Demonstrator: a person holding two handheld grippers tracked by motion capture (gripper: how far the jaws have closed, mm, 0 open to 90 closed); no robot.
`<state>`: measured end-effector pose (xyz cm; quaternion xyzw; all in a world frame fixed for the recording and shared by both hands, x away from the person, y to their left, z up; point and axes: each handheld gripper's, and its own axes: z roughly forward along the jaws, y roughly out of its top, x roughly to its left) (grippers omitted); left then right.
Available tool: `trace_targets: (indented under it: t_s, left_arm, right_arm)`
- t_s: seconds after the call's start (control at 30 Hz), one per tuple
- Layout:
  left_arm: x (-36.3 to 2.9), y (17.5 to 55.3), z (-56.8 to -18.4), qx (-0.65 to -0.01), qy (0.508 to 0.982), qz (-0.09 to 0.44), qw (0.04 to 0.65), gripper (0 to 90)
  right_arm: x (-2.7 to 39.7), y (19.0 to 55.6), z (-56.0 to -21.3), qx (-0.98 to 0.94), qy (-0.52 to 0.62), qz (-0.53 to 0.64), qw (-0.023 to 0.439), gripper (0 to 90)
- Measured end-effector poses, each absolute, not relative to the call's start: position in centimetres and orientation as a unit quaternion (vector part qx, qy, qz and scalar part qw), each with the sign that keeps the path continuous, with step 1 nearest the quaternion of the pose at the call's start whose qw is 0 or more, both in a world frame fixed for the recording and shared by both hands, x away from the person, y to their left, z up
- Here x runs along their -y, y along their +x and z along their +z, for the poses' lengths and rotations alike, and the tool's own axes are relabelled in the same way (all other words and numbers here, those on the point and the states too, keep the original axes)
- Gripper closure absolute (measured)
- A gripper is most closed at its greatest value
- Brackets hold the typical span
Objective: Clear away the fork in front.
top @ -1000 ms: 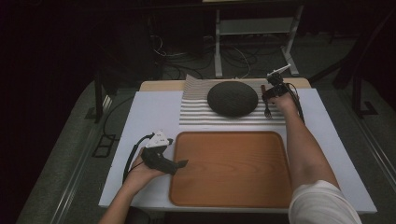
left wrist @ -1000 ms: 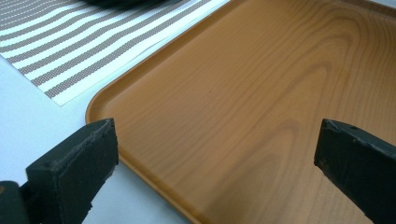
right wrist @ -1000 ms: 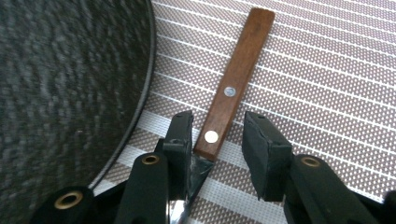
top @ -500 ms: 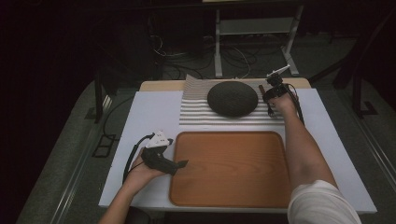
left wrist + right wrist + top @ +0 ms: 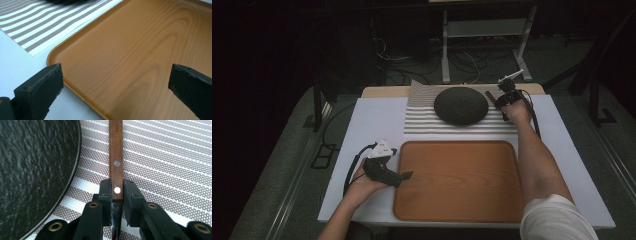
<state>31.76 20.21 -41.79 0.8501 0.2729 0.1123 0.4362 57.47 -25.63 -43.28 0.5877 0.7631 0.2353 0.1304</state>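
I am at the grasping step: my right gripper (image 5: 117,195) has just been closing, and its fingers (image 5: 105,192) now pinch the near end of a wooden handle (image 5: 116,152) lying on the striped mat (image 5: 170,170). Next I judge a straight lift is called for, toward the tray (image 5: 457,180). The dark round dish (image 5: 32,170) sits just left of my fingers and could get knocked. My left gripper (image 5: 115,82) rests spread wide over the tray's corner, holding nothing.
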Motion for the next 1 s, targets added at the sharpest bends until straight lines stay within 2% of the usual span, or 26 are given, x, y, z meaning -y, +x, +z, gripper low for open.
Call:
trace_targets:
  t_s: [0.57, 0.7, 1.0]
  left_arm:
    - [-20.2, 31.8, -41.8, -0.275, 0.85, 0.113, 0.436, 0.0]
    - [-20.2, 31.8, -41.8, -0.275, 0.849, 0.112, 0.438, 0.0]
    - [-20.3, 31.8, -41.6, -0.278, 0.845, 0.111, 0.442, 0.0]
  right_arm:
    - [27.1, 55.4, -38.9, -0.764, 0.563, 0.281, 0.139, 76.8]
    - [27.2, 54.1, -37.0, -0.765, 0.552, 0.302, 0.136, 76.8]
    - [27.2, 50.5, -35.1, -0.768, 0.526, 0.344, 0.123, 76.8]
